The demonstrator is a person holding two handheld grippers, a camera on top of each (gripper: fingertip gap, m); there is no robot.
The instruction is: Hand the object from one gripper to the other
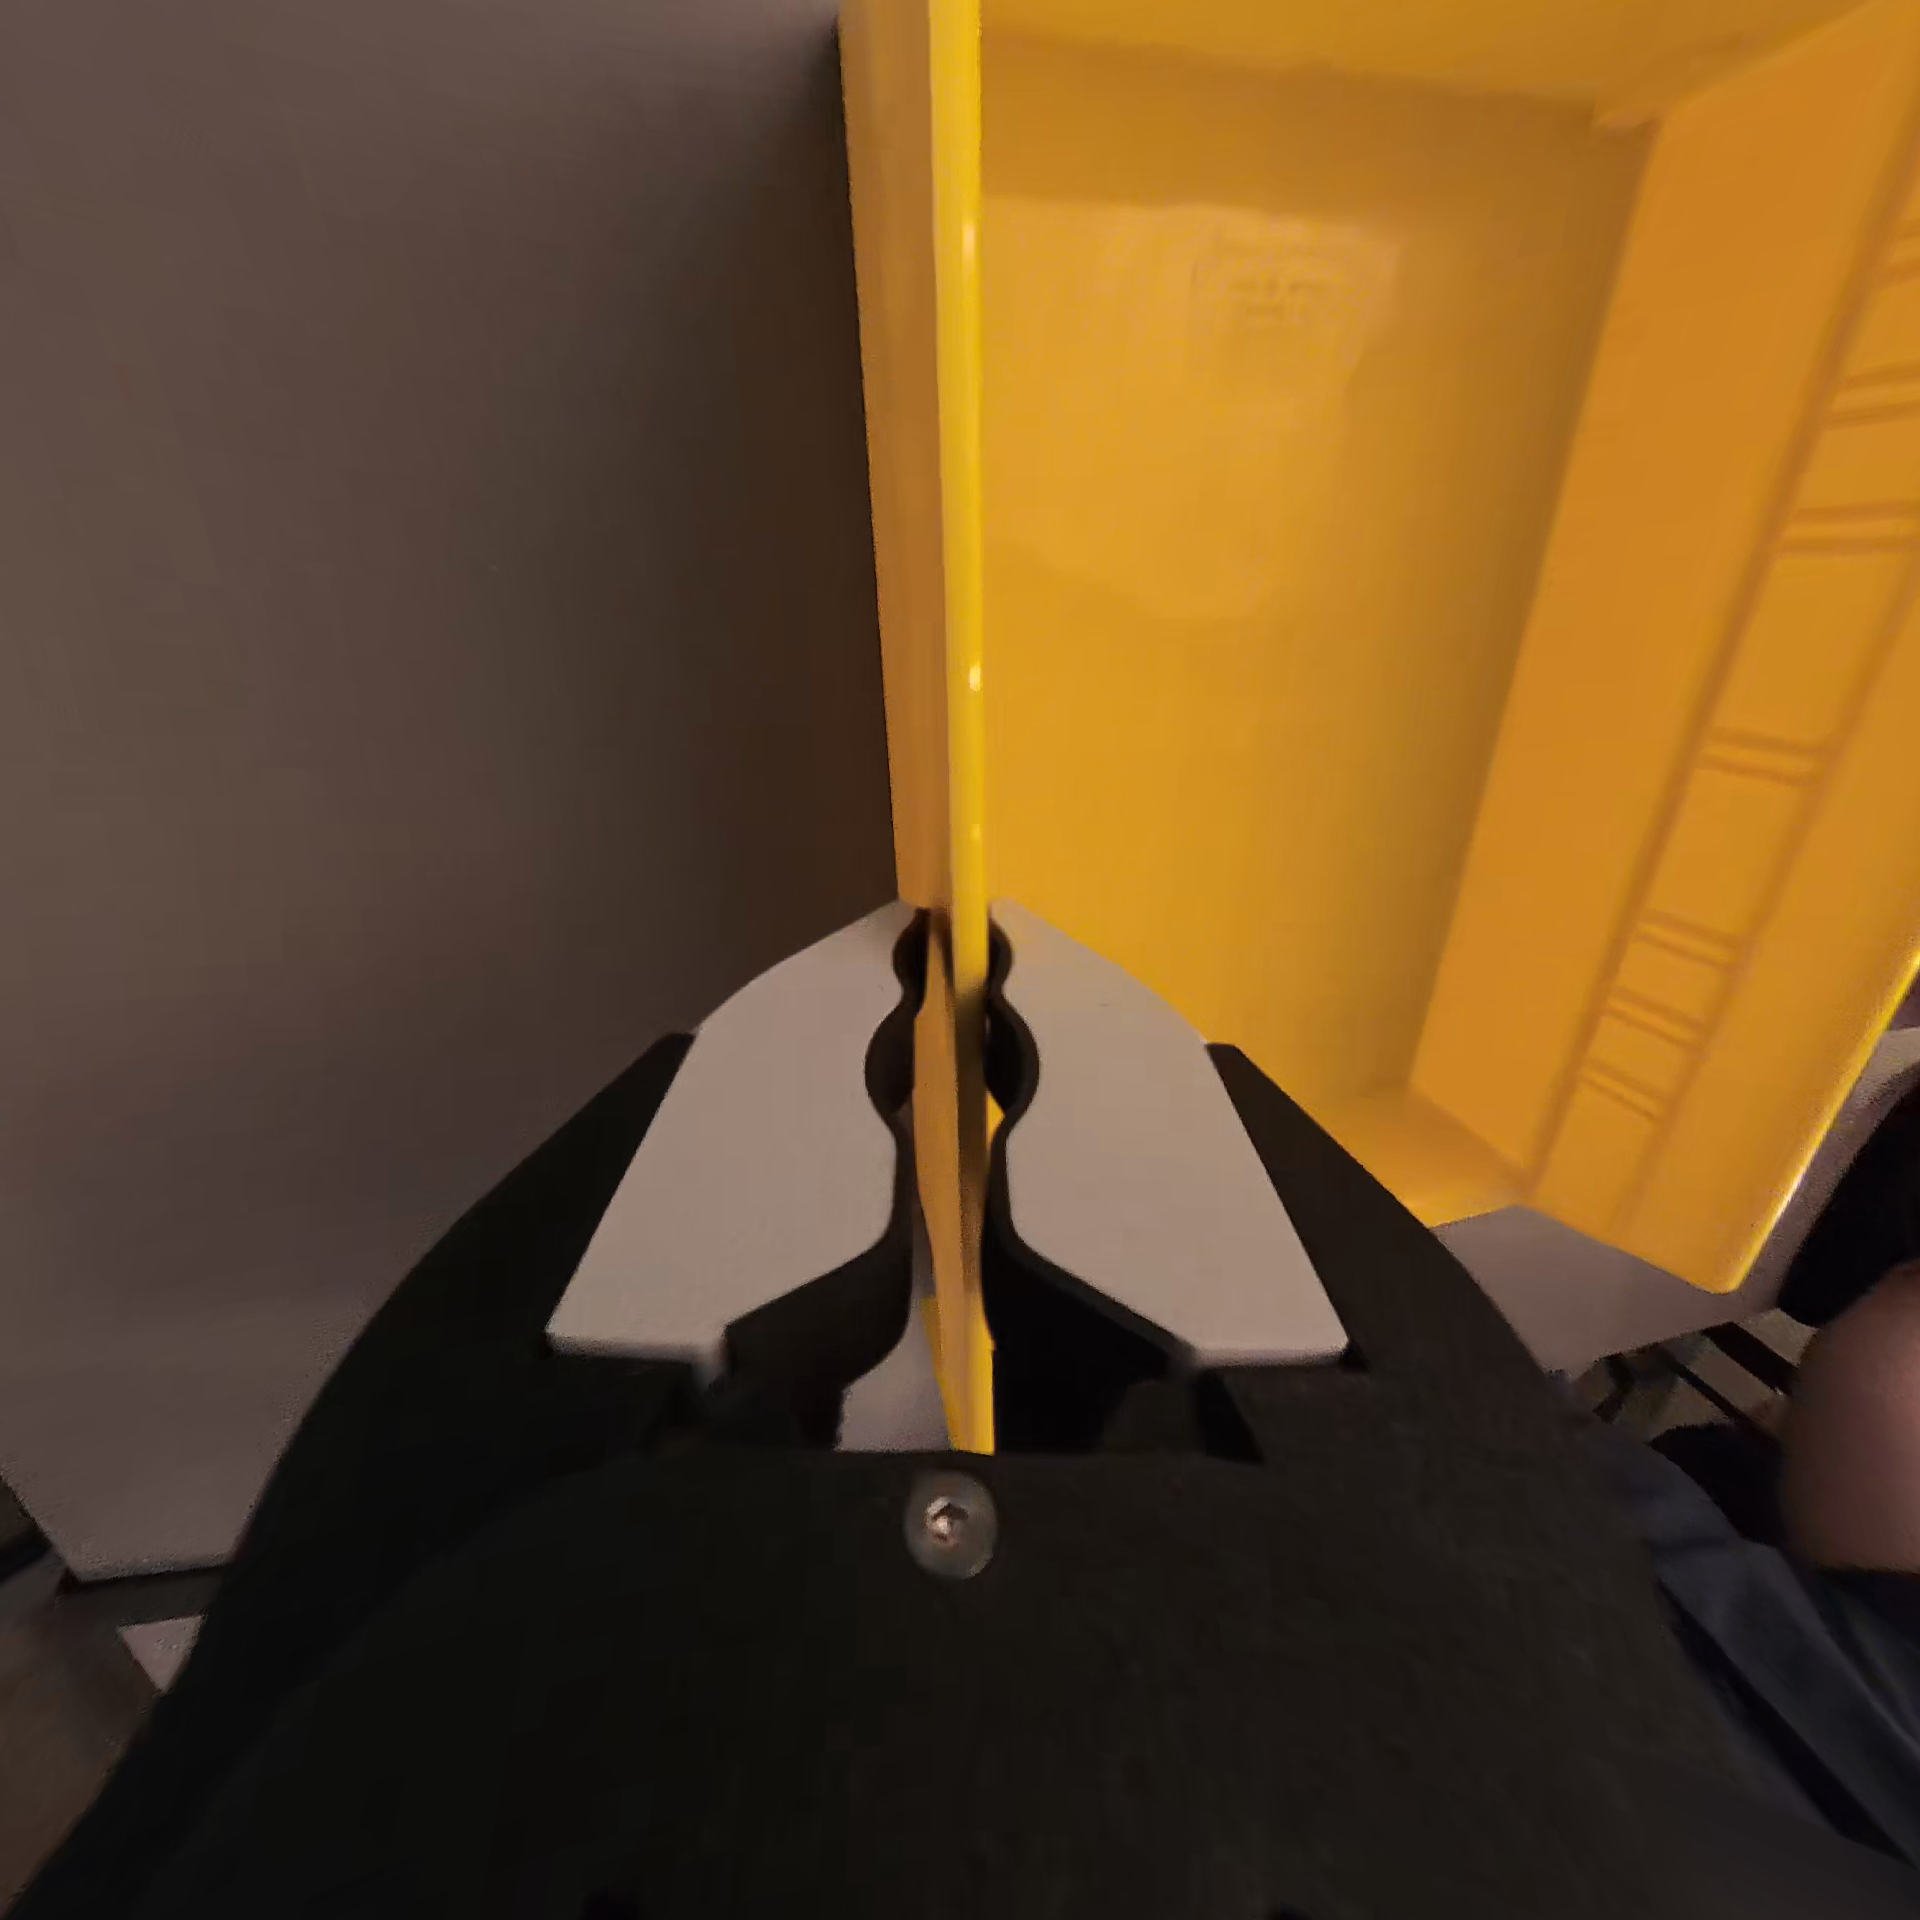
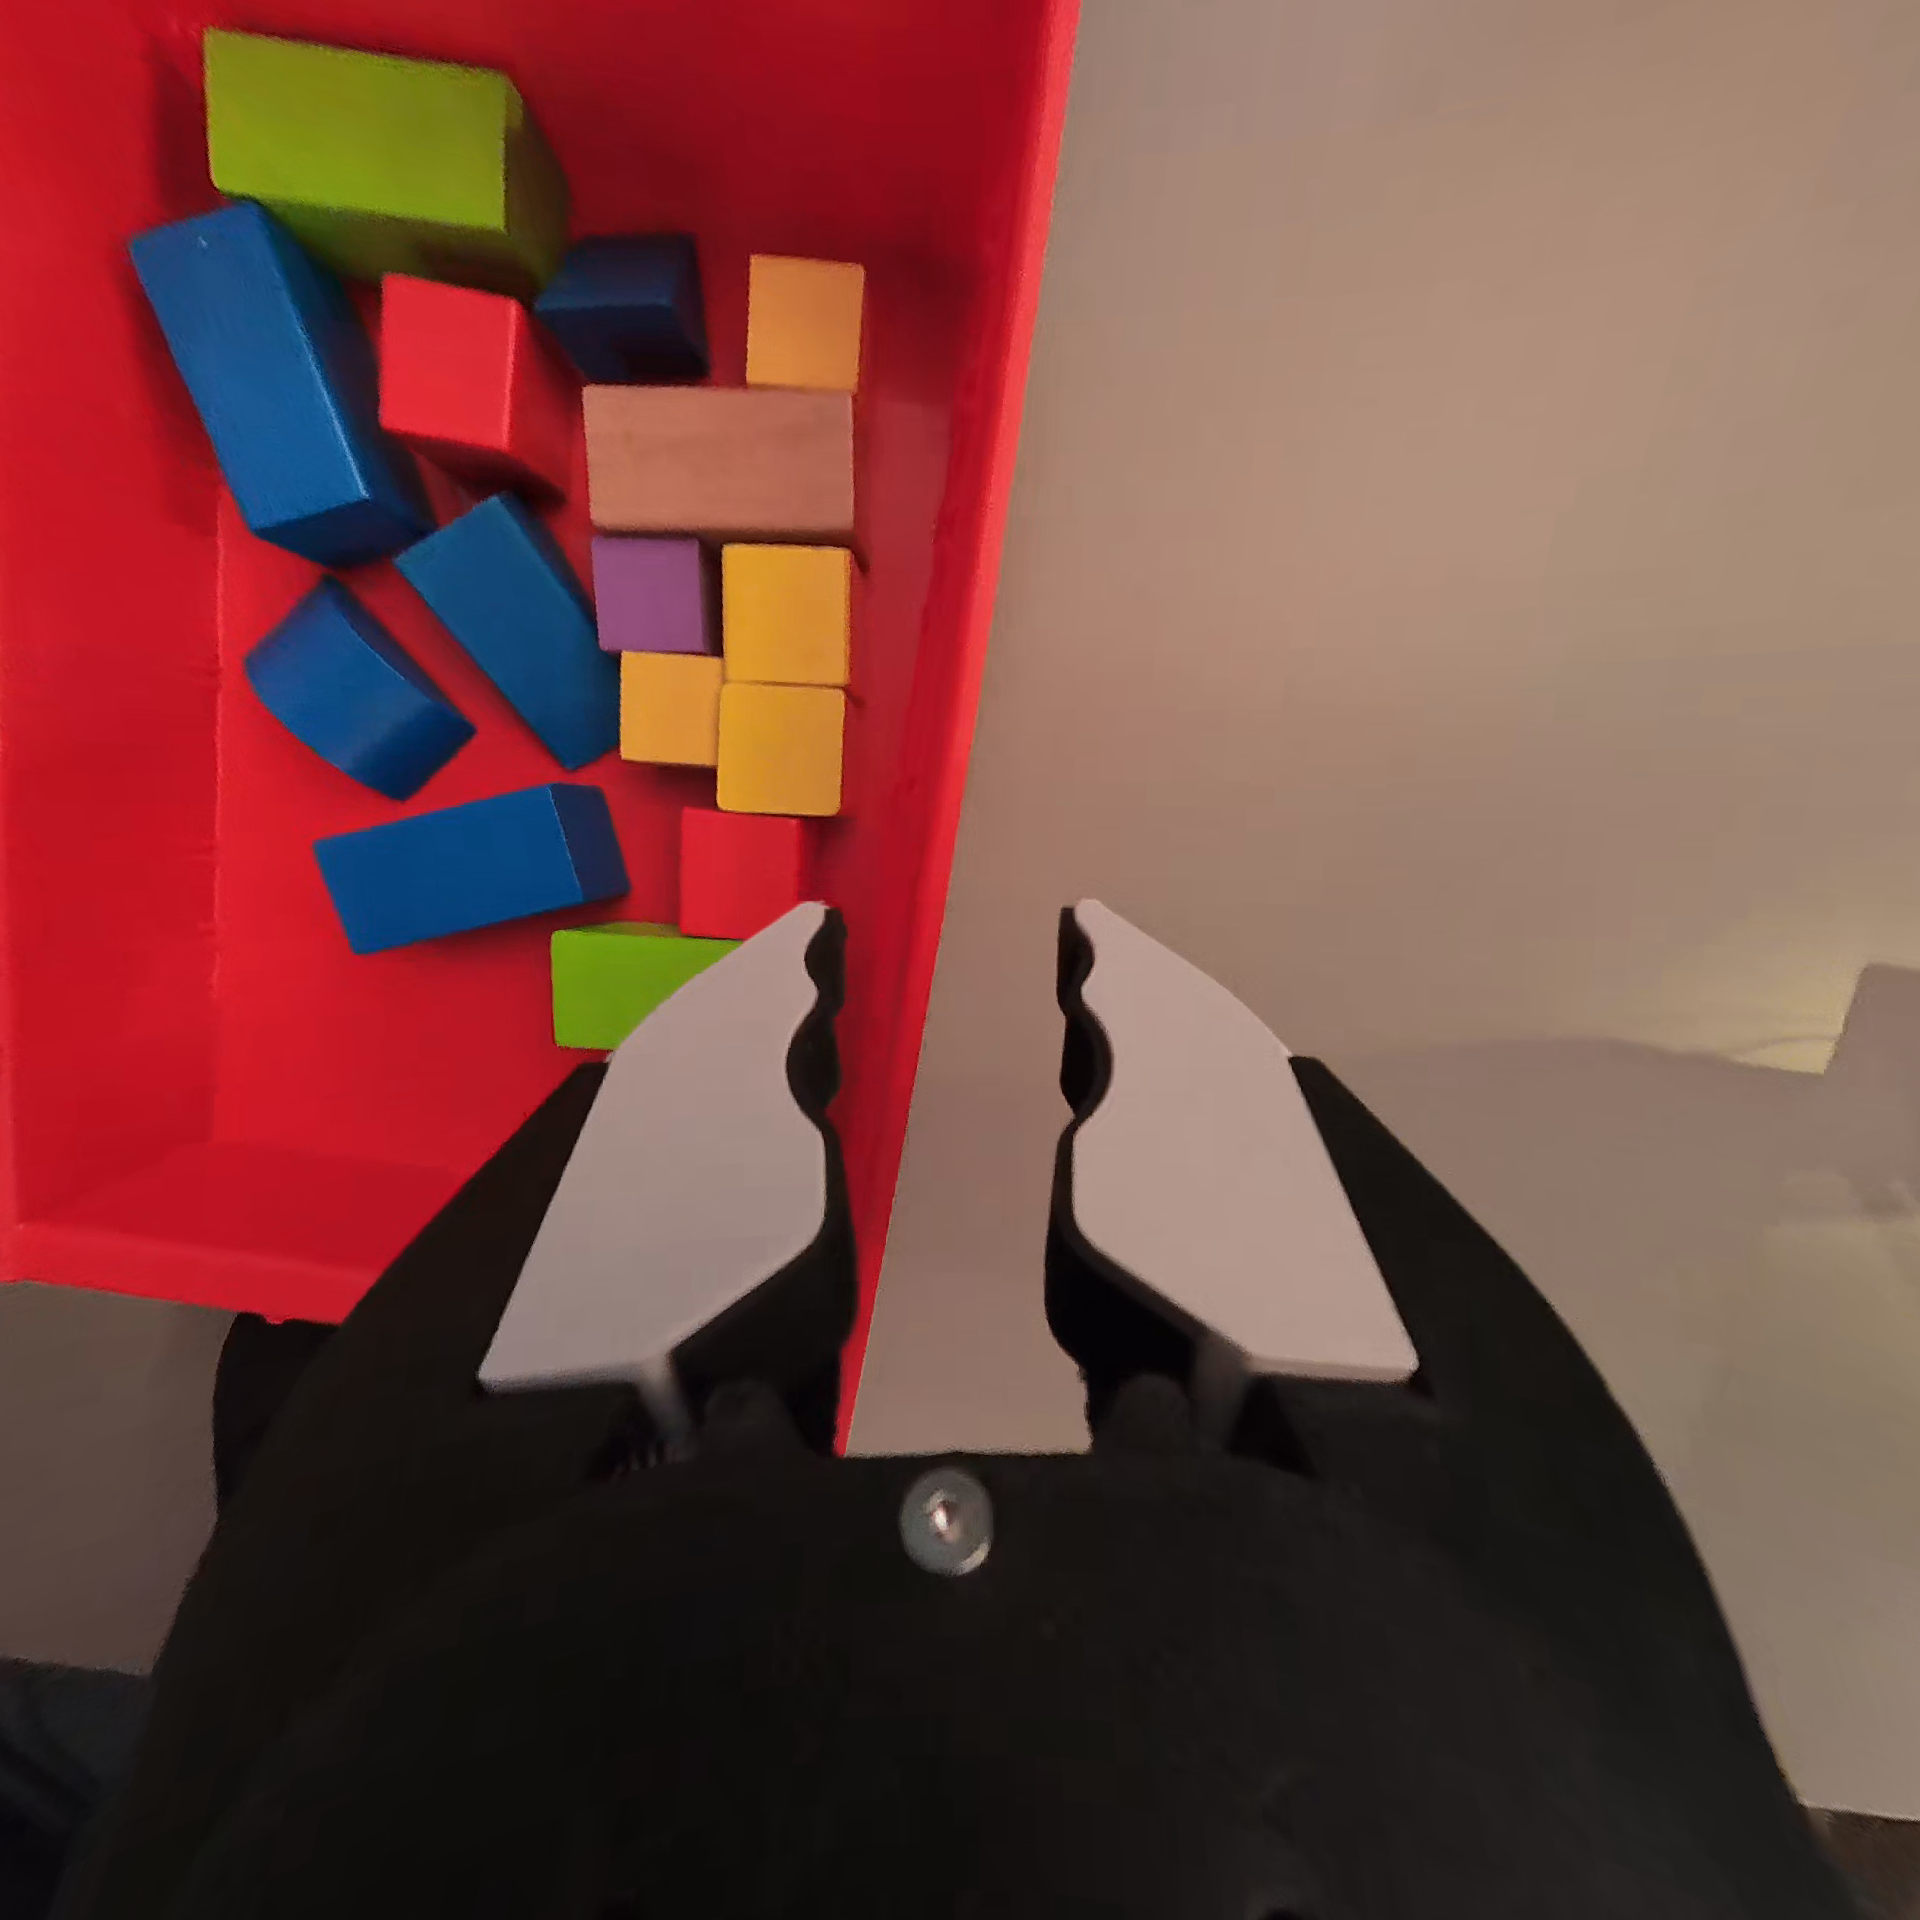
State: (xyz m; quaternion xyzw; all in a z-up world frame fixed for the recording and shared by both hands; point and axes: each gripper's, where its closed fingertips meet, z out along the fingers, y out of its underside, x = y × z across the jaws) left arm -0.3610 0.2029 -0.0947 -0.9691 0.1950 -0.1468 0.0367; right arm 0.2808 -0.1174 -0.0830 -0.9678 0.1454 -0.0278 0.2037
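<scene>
While the left gripper (image 1: 954, 920) is clenched on the near side wall of the glossy yellow plastic bin (image 1: 1278, 582), that wall runs edge-on between its jaws, from the pivot screw past the fingertips. The bin's long axis points straight away from the left wrist camera, and its open cavity faces right in that view; the cavity shows only bare yellow floor and ribbed far wall. The pale tabletop (image 1: 416, 623) lies to the left of the wall. The right gripper (image 2: 951, 930) has its jaws released and grasps nothing; the right wall of a red rectangular tray (image 2: 997, 520) passes between them. The tray contains painted wooden blocks (image 2: 727, 462): blue, green, red, yellow, orange, purple and brown.
</scene>
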